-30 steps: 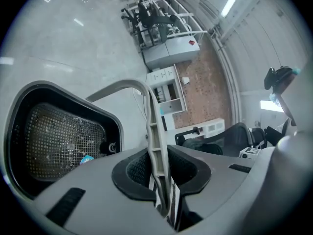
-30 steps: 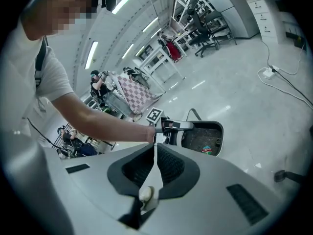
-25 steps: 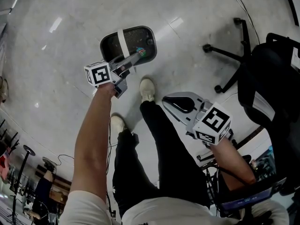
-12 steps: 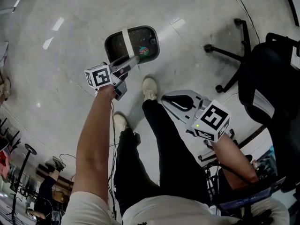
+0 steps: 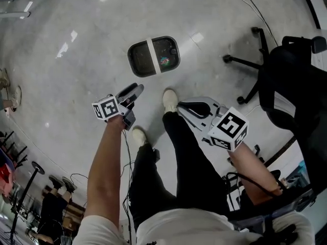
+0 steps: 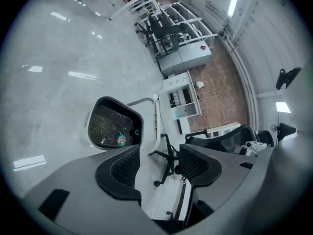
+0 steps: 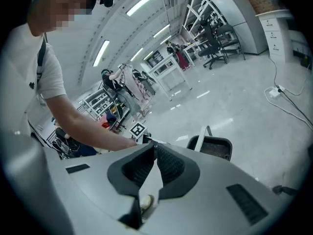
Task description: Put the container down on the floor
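Note:
The container [image 5: 153,56] is a dark grey basket with a white handle band across it, and it rests on the pale floor. My left gripper [image 5: 132,92] hangs short of it, nearer my feet, touching nothing. Its jaws are opening and nothing is between them. In the left gripper view the container [image 6: 115,126] lies just beyond the spread jaws of the left gripper [image 6: 159,155]. My right gripper [image 5: 190,107] is held over my leg, shut and empty. In the right gripper view the container [image 7: 215,147] lies past the closed tips of the right gripper [image 7: 155,147].
A black office chair [image 5: 288,80] with its star base [image 5: 248,68] stands to the right. My two shoes [image 5: 171,100] [image 5: 139,135] are on the floor just behind the container. A cable [image 5: 255,6] runs across the floor at the top right. Racks and more chairs [image 6: 166,28] stand far off.
The left gripper has let go of the container's handle and drawn back toward my body. The container now stands by itself on the floor. The right gripper has hardly moved.

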{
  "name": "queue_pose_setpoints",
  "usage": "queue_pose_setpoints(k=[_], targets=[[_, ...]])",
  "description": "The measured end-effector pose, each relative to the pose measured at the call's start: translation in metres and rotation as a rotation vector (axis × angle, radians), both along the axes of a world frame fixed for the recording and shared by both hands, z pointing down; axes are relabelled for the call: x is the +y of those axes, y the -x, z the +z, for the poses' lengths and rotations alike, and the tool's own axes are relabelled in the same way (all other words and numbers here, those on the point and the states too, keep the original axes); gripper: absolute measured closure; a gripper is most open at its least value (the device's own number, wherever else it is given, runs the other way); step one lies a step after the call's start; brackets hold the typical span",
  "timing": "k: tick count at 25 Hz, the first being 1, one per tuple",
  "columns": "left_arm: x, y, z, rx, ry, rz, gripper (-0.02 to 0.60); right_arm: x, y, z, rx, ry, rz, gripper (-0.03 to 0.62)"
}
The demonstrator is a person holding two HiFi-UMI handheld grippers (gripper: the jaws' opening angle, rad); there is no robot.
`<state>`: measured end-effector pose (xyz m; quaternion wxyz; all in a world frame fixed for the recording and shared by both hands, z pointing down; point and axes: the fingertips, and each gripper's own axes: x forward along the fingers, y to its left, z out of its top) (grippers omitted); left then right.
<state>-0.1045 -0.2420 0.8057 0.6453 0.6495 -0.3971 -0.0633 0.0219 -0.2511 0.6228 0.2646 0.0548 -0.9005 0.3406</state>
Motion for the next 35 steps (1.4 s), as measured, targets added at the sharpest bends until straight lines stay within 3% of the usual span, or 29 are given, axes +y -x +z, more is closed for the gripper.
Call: queue_pose_setpoints(k=[7,11,13,19,27,32,35], targets=[[0.085,0.025,-0.087,-0.097,-0.009,0.099,0.412,0.051,0.018,-0.058,-0.003,-0.046,0.049,0.568],[0.120,0.036,-0.155,-0.172,-0.088,0.180,0.538,0.091,0.040,-0.097,-0.026,-0.072,0.074,0.568],[0.145,0.034,-0.191,-0.191,-0.125,0.228,0.568,0.114,0.050,-0.120,-0.048,-0.079,0.092,0.568],[0.212,0.018,-0.313,-0.201,-0.293,0.361,0.572,0.169,0.062,-0.193,-0.093,-0.127,0.155,0.568],[0.282,0.009,-0.443,-0.115,-0.451,0.353,0.572,0.243,0.066,-0.275,-0.099,-0.211,0.175,0.568],[0.309,0.001,-0.509,-0.147,-0.616,0.421,0.572,0.283,0.074,-0.327,-0.126,-0.319,0.147,0.568],[0.338,-0.012,-0.536,-0.172,-0.661,0.461,0.572,0.316,0.071,-0.347,-0.125,-0.330,0.143,0.568]])
